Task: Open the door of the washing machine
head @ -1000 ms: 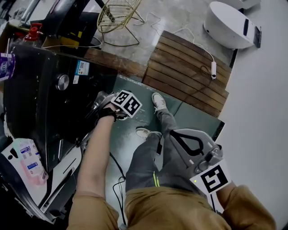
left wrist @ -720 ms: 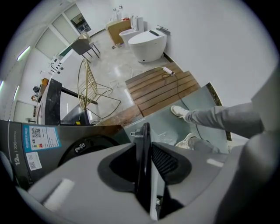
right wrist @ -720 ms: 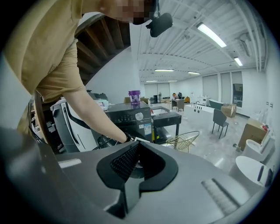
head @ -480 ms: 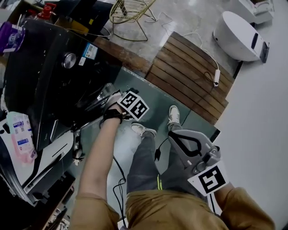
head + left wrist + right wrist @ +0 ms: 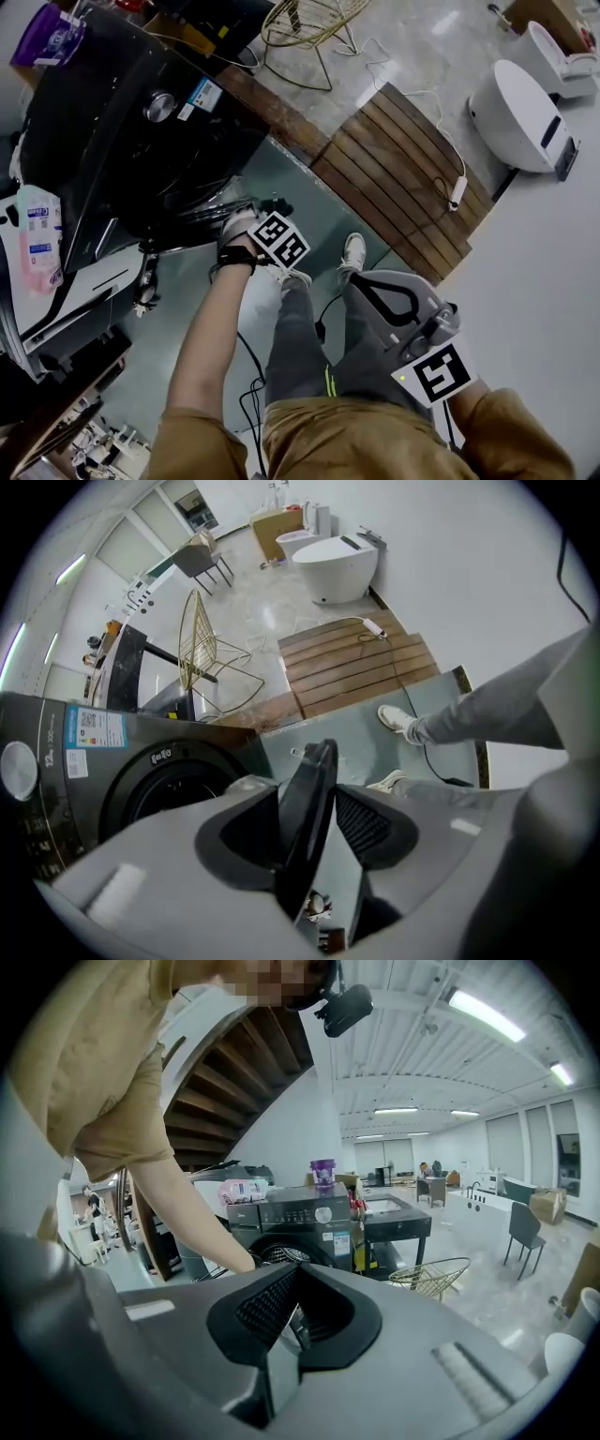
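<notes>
The dark washing machine [image 5: 122, 122] stands at the upper left of the head view, its round drum opening [image 5: 173, 794] uncovered. Its door [image 5: 319, 761] has swung out and shows edge-on. My left gripper [image 5: 246, 217] points steeply down at the door's outer rim. In the left gripper view that rim stands between the jaws [image 5: 314, 794], which are opening. A gap shows beside the right pad [image 5: 361, 822]. My right gripper [image 5: 375, 286] hangs by the person's right leg, shut with nothing in it. In its own view the right gripper [image 5: 292, 1321] faces the machine [image 5: 300, 1213] from a distance.
A gold wire basket [image 5: 314, 19] and a slatted wooden platform [image 5: 403, 178] lie beyond the machine. A white toilet [image 5: 525, 117] stands at the far right. A detergent pouch [image 5: 37, 239] lies on the machine's top. The person's shoes [image 5: 352, 253] and a cable [image 5: 248, 375] are on the floor.
The door has swung farther out from the machine's front, and my left gripper has moved with its rim away from the machine. The right gripper has stayed by the leg.
</notes>
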{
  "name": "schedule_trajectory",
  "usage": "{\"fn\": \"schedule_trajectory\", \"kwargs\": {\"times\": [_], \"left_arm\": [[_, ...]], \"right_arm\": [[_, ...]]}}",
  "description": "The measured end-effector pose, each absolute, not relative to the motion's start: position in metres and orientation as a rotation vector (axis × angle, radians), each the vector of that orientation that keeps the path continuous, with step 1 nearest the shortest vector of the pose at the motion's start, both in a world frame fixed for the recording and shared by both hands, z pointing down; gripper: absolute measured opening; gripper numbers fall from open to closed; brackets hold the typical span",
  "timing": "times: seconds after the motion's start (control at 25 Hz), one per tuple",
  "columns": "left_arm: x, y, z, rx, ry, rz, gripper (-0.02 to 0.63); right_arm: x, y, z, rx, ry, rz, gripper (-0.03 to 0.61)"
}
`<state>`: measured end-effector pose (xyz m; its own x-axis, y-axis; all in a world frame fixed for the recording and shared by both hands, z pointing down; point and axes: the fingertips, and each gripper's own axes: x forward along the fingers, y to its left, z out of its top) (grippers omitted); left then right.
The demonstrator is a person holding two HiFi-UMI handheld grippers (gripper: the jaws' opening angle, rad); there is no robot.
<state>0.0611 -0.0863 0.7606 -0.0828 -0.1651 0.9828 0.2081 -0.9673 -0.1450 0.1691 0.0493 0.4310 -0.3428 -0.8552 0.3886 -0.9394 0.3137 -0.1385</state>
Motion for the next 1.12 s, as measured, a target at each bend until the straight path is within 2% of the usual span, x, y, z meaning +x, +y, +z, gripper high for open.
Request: {"fn": "schedule_trajectory", "kwargs": {"times": [0.28,0.4,0.72,1.12], "left_arm": [[0.045,-0.078,0.74,-2.022,0.187,-2.142,0.242],[0.034,-0.078,0.722,-2.128,0.386,-2.117,0.221],[-0.006,-0.072,0.677,-2.42,0.956,-2.067,0.221],[-0.055,-0.056,0.637,-2.659,1.57,-1.777,0.221]], "right_arm": [[0.165,0.055,0.43,1.502,-2.433,0.469,0.005],[0.159,0.053,0.425,1.449,-2.473,0.444,0.006],[0.134,0.04,0.411,1.332,-2.548,0.413,0.006],[0.089,0.035,0.408,1.196,-2.575,0.39,0.005]]}}
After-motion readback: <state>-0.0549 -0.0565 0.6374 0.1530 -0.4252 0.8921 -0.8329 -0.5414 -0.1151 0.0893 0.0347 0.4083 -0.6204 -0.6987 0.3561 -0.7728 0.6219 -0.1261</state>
